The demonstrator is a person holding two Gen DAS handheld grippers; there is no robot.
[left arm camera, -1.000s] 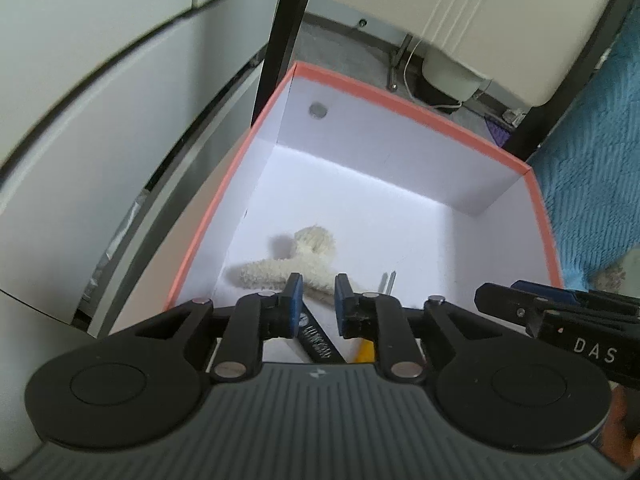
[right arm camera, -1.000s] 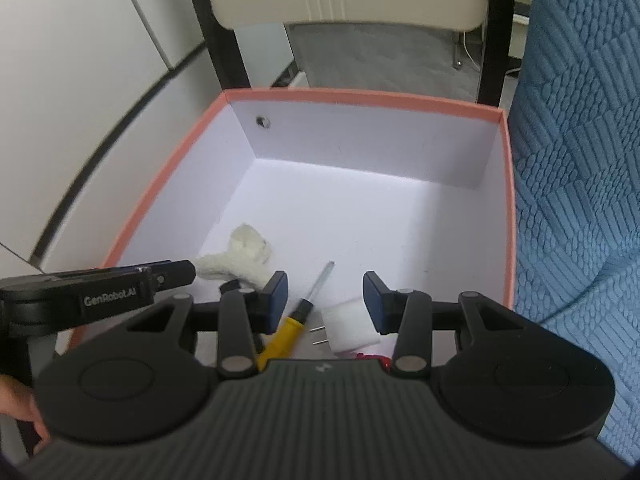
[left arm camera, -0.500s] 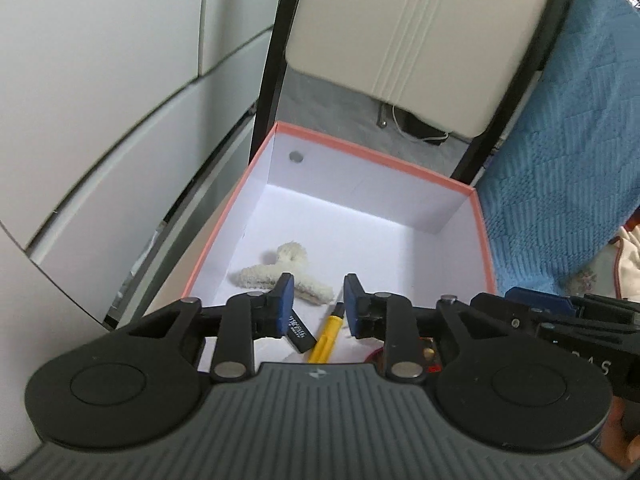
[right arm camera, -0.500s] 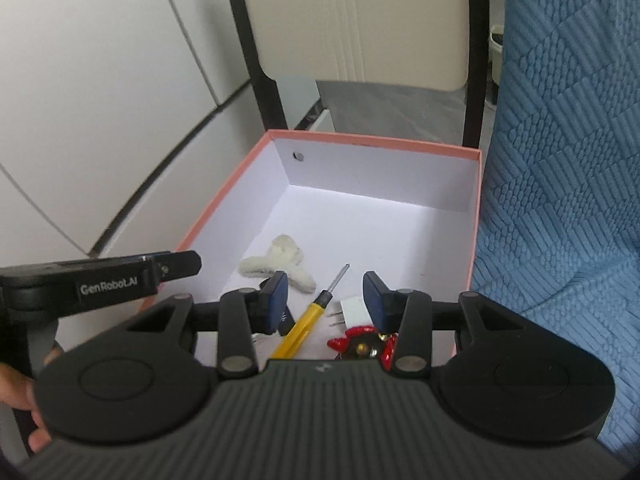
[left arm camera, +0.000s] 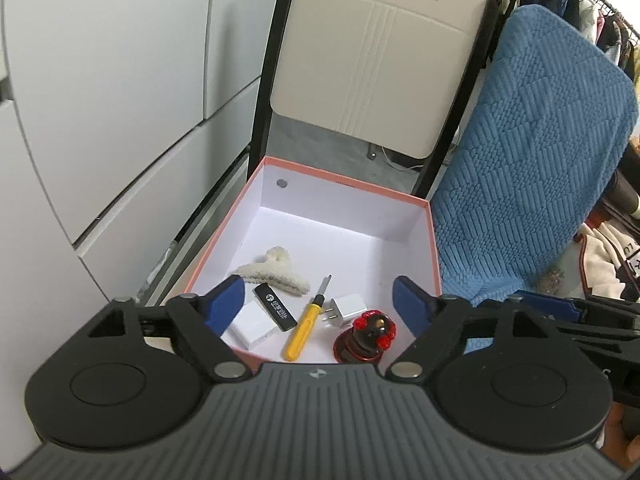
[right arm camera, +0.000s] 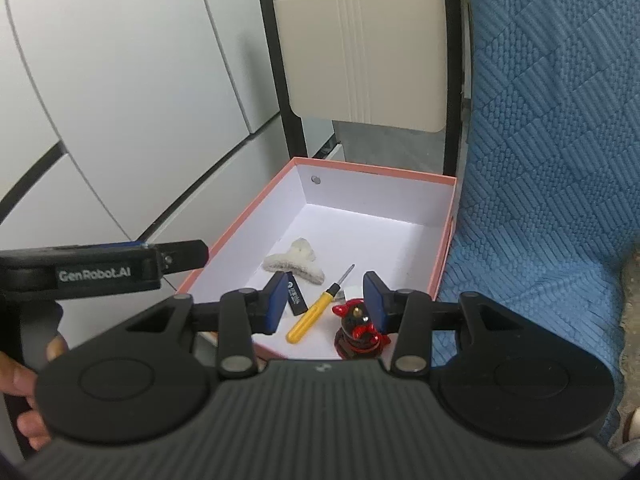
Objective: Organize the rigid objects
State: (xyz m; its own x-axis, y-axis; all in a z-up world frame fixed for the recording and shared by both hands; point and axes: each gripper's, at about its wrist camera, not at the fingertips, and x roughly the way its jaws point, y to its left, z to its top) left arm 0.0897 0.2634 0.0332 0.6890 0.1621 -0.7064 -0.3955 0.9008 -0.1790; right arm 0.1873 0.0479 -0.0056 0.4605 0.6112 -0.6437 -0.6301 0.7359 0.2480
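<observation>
- left gripper [left arm camera: 320, 308]: jaws spread wide, nothing between the blue pads [left arm camera: 226, 304]; it hangs above the near end of the box, clear of the contents. its side shows in the right wrist view [right arm camera: 104, 268].
- right gripper [right arm camera: 326, 302]: jaws parted to a moderate gap, holding nothing; it hangs above the near end of the box. the red figurine shows beside its right pad [right arm camera: 374, 306]; contact cannot be confirmed.
- box [left arm camera: 348, 186]: pink rim, white interior, open top. it sits between a white cabinet [left arm camera: 100, 100] on the left and a blue knitted cover [left arm camera: 532, 160] on the right, with a cream chair back [left arm camera: 380, 64] beyond its far end.
- contents, all in the near half of the box floor:
- fluffy white hair claw [left arm camera: 274, 274], furthest in, left of centre.
- black usb stick [left arm camera: 276, 307], just in front of the claw, one end resting on a white block.
- white block [left arm camera: 254, 326], at the near left corner.
- yellow-handled screwdriver [left arm camera: 306, 330], lying centre, tip pointing toward the far end.
- white plug adapter [left arm camera: 346, 308], just right of the screwdriver, prongs facing it.
- red and black figurine [left arm camera: 366, 338], upright on a round base, near right, just in front of the adapter.
- far half of the box floor: bare white.
</observation>
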